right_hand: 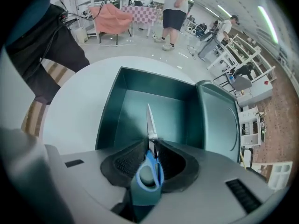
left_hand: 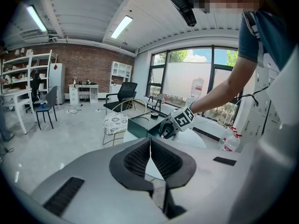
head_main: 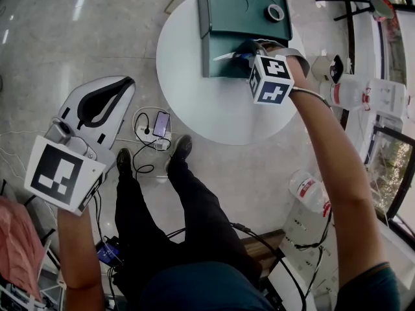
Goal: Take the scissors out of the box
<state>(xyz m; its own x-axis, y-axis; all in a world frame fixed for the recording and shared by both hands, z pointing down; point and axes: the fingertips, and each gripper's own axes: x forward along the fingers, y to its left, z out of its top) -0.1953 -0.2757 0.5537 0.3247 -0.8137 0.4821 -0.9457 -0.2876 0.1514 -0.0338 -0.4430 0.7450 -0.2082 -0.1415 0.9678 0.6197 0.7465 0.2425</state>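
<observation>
My right gripper (head_main: 243, 52) hangs over the open dark green box (head_main: 217, 67) on the round white table (head_main: 214, 112), shut on the scissors (right_hand: 150, 125). Its pads clamp them near the pivot. The blue handle (right_hand: 148, 174) sits back between the jaws and the steel blades point down into the box (right_hand: 117, 111), which holds nothing else. In the head view the blade (head_main: 224, 56) sticks out to the left of the gripper. The box lid (right_hand: 219, 120) lies open beside it. My left gripper (head_main: 128, 81) stays off the table at the left, its pads (left_hand: 140, 157) together on nothing.
A roll of tape (head_main: 277, 12) lies on the lid. On the floor are a power strip with a phone (head_main: 161, 123) and cables by my feet. Plastic bottles (head_main: 310, 190) stand at the right. A cushioned chair (left_hand: 116, 123) stands beyond the table; people (right_hand: 175, 10) stand farther off.
</observation>
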